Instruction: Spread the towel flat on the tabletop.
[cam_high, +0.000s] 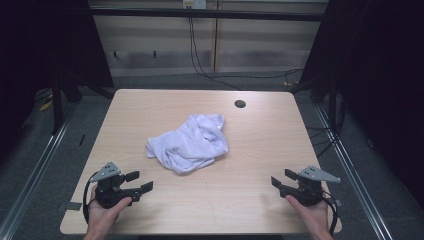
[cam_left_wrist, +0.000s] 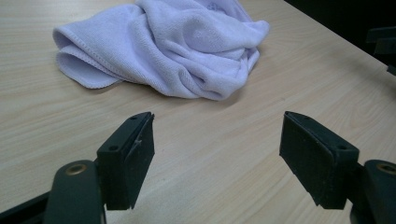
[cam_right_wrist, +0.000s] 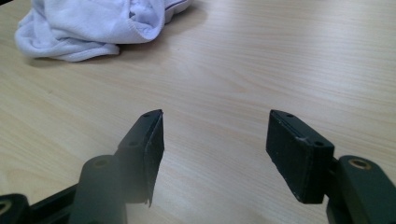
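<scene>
A crumpled white towel (cam_high: 189, 142) lies in a heap at the middle of the light wooden table (cam_high: 260, 145). My left gripper (cam_high: 139, 181) rests near the table's front left corner, held by a hand, jaws wide apart and empty. In the left gripper view the towel (cam_left_wrist: 168, 46) lies ahead of the open gripper (cam_left_wrist: 217, 149). My right gripper (cam_high: 282, 180) sits near the front right corner, also open and empty. From the right gripper view the towel (cam_right_wrist: 88, 25) is far off at the upper left, beyond the gripper (cam_right_wrist: 215, 149).
A round cable hole (cam_high: 240, 104) is set in the table near its far edge. Black cables (cam_high: 200, 60) hang down behind the table. Dark curtains stand at both sides, and grey floor surrounds the table.
</scene>
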